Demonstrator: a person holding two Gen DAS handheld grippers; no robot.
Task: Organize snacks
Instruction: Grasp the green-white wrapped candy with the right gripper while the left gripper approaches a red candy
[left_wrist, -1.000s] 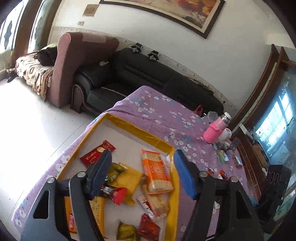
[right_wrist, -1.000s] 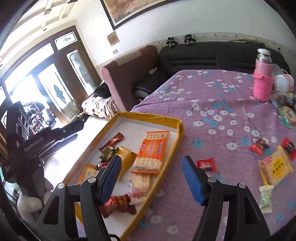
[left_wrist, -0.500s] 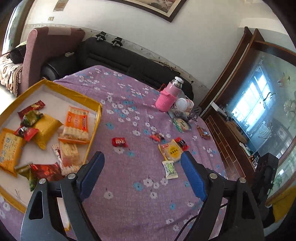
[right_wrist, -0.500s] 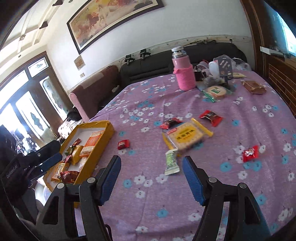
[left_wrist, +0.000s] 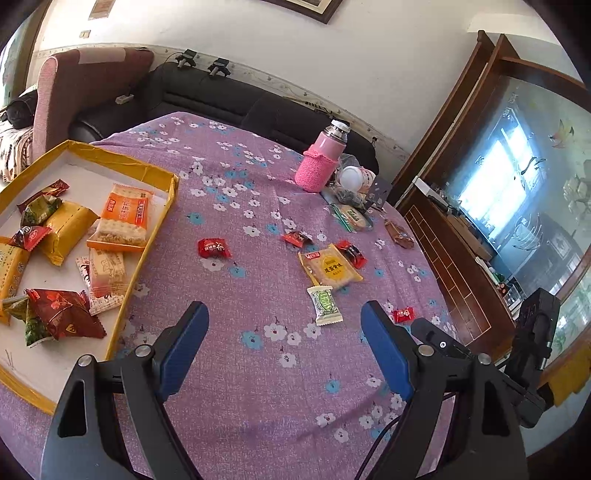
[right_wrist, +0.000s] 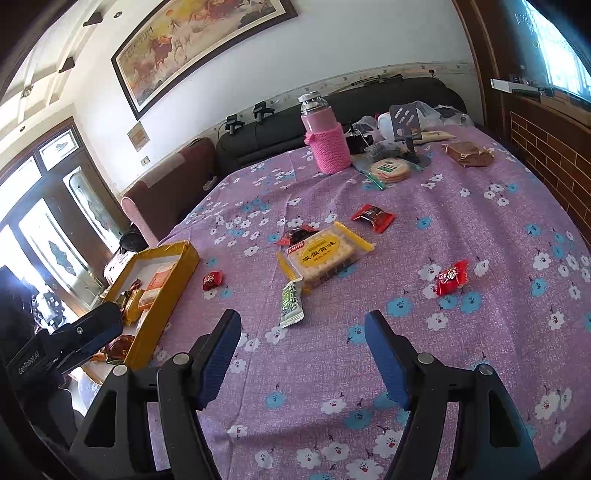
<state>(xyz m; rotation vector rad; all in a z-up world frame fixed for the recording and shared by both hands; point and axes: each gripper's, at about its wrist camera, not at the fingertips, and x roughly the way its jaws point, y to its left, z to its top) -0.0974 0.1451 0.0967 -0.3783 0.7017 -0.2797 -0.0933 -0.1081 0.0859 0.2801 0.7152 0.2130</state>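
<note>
A yellow-rimmed tray (left_wrist: 173, 192) with several wrapped snacks lies at the table's left; it also shows in the right wrist view (right_wrist: 173, 284). Loose on the purple cloth are a yellow cracker pack (left_wrist: 330, 266) (right_wrist: 321, 256), a green candy (left_wrist: 325, 304) (right_wrist: 291, 302), a red candy near the tray (left_wrist: 212, 248) (right_wrist: 213, 280) and another red candy (left_wrist: 403, 314) (right_wrist: 451, 277). My left gripper (left_wrist: 282, 310) hangs open and empty above the cloth, short of the green candy. My right gripper (right_wrist: 303, 317) is open and empty, just behind that same candy.
A pink-sleeved flask (left_wrist: 325, 162) (right_wrist: 327, 140), a round biscuit pack (right_wrist: 389, 170), a phone stand (right_wrist: 406, 122) and a brown packet (right_wrist: 467, 153) crowd the far side. Two dark red snacks (right_wrist: 373, 217) lie beyond the cracker pack. A black sofa (left_wrist: 221, 99) stands behind the table, a wooden cabinet (left_wrist: 454, 251) to the right.
Both grippers have swung right, away from the tray, toward the loose snacks on the cloth. The left jaws stand a little wider than a second ago.
</note>
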